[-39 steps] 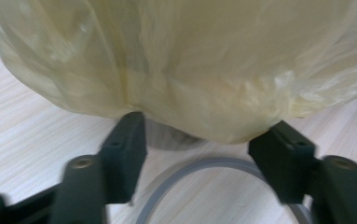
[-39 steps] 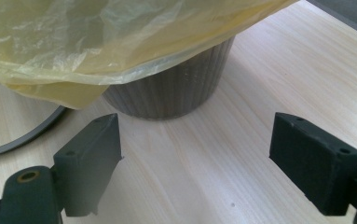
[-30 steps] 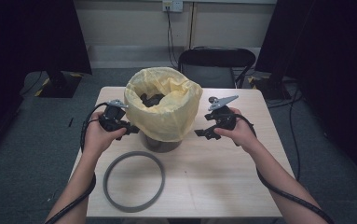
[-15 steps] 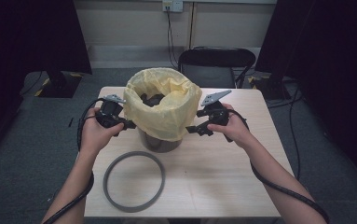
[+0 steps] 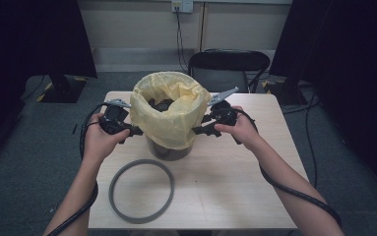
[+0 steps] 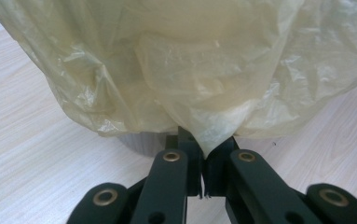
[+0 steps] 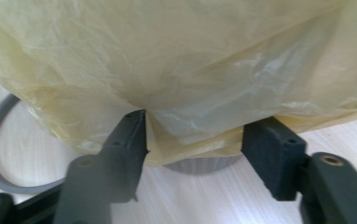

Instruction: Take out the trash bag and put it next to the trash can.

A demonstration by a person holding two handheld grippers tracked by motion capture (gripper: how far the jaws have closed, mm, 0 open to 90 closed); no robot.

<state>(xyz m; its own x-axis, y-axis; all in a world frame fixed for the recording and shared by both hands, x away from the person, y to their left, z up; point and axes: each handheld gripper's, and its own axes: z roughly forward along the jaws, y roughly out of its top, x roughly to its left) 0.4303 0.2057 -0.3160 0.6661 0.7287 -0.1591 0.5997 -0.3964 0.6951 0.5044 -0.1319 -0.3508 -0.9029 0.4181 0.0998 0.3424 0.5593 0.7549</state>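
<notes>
Big pale bench (image 5: 235, 196) fills the middle, and at its centre sits the grey bin (image 5: 169, 150), draped in a yellow bag (image 5: 169, 110) folded over its rim and hanging down the sides. In front of it lies a grey ring (image 5: 141, 191), flat on the wood. On the bag's left, the left tongs (image 6: 203, 156) are clamped tight on a pinch of bag film. On its right, the right tongs (image 7: 192, 140) have just been closing, pads apart, bag hem between them.
</notes>
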